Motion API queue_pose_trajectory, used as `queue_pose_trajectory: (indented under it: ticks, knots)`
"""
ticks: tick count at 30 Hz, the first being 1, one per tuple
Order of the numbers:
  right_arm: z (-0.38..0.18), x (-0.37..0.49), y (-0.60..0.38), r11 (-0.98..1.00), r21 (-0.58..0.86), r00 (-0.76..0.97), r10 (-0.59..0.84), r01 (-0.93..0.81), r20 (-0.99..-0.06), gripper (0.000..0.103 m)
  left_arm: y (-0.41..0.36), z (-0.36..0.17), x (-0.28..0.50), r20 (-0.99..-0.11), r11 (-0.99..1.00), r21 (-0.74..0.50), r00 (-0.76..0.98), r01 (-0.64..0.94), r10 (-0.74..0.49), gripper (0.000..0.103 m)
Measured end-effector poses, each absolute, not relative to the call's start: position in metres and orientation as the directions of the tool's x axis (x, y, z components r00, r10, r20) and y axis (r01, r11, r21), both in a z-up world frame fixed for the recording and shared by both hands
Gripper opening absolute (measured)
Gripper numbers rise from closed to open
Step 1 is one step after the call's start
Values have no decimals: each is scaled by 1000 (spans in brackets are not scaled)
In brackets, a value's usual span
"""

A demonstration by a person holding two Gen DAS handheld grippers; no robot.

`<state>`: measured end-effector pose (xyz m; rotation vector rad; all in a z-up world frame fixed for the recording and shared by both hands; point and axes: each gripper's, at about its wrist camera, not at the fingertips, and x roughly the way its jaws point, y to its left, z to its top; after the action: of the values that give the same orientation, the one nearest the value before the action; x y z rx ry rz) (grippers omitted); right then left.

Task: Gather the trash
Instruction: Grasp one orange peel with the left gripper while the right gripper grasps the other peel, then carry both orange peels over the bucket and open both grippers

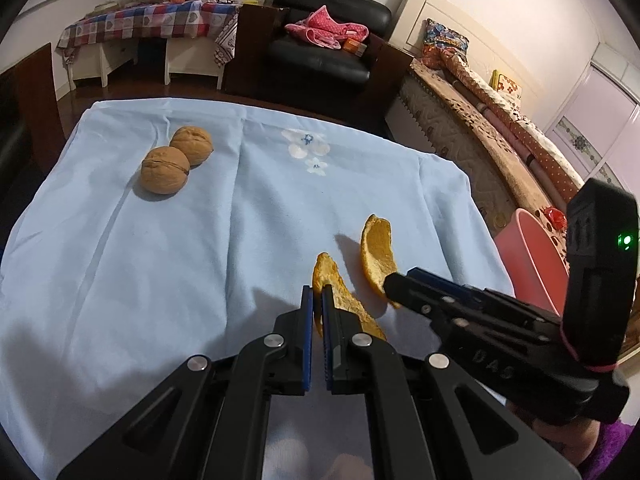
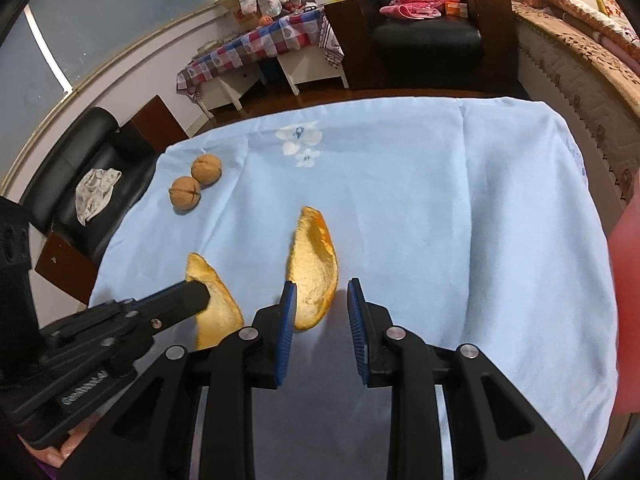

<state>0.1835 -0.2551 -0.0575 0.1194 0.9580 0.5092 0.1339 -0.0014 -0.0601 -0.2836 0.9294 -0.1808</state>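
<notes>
Two orange peels lie on the light blue tablecloth (image 1: 160, 280). My left gripper (image 1: 317, 296) is shut on the edge of the near peel (image 1: 340, 296), which also shows in the right wrist view (image 2: 216, 304) under the left gripper's fingertips (image 2: 196, 294). My right gripper (image 2: 322, 292) is open, its fingers on either side of the lower end of the second peel (image 2: 314, 268). In the left wrist view that peel (image 1: 378, 248) stands on edge with the right gripper (image 1: 394, 286) at its lower end.
Two walnuts (image 1: 176, 160) sit together at the far left of the cloth, also in the right wrist view (image 2: 196, 186). A pink bin (image 1: 528, 260) stands beside the table's right edge. A black armchair (image 1: 328, 40) and a bed (image 1: 500, 120) lie beyond.
</notes>
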Motion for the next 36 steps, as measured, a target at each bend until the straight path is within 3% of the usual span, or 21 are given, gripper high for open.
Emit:
queue_pose_trajectory:
  ticks: [1,3,24,36]
  knots:
    - [-59,182,-254,875,313,468,466,-369,-751,8,-2,-60,133,-761,948,-316,589,32,-273,3]
    - [-60,180,-253,878,301,471,459,-374,-753,5,-2,-57,131,-758,949,-314,594,32,-270,3]
    - [-19,125,-322,866,383,572,500,-322,-650,4,-23,-21,100,-722,957,-277,639,86,-266,3]
    - [-8,100,-392,888,404,659,439,-218,-611,4,-78,3,102,-698,949,-244,643,198,-314,3]
